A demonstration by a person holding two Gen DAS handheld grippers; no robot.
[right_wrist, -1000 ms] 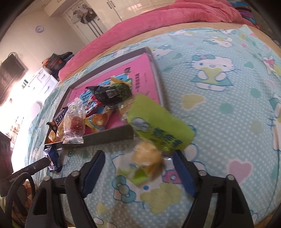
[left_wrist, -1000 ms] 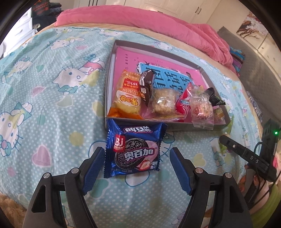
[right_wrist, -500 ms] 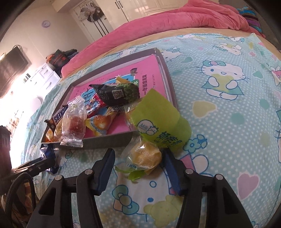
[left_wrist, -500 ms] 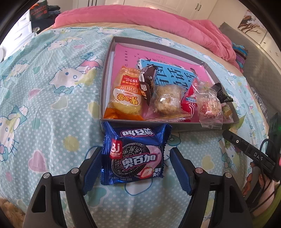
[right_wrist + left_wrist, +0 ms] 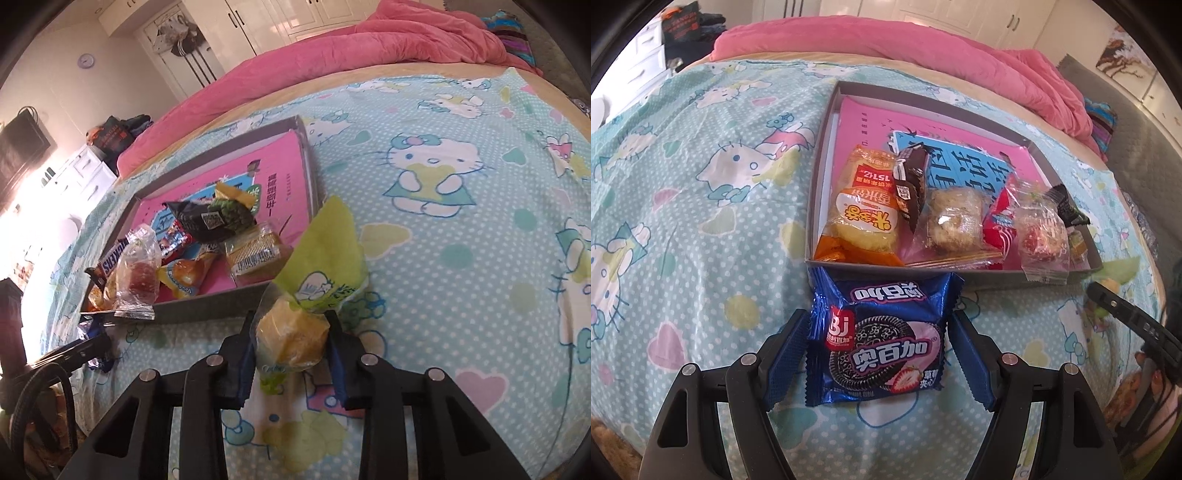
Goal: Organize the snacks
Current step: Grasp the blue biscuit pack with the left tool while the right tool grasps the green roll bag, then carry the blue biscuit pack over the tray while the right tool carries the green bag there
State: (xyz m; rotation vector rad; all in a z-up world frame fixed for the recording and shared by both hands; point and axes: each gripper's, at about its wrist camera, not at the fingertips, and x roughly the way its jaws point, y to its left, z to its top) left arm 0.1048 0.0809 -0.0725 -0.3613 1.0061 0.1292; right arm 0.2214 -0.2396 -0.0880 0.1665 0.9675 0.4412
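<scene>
Right gripper closing (on cake packet)

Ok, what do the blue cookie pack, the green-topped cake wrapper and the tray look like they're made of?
Blue cookie pack: glossy foil-like plastic film, judging by shiny creases and serrated crimped ends.
Green-topped cake wrapper: thin plastic film, clear over the yellow cake, opaque matte green above; it crumples between the right gripper's closing jaws.
Tray: probably grey cardboard, with matte, thin, straight walls.
</scene>
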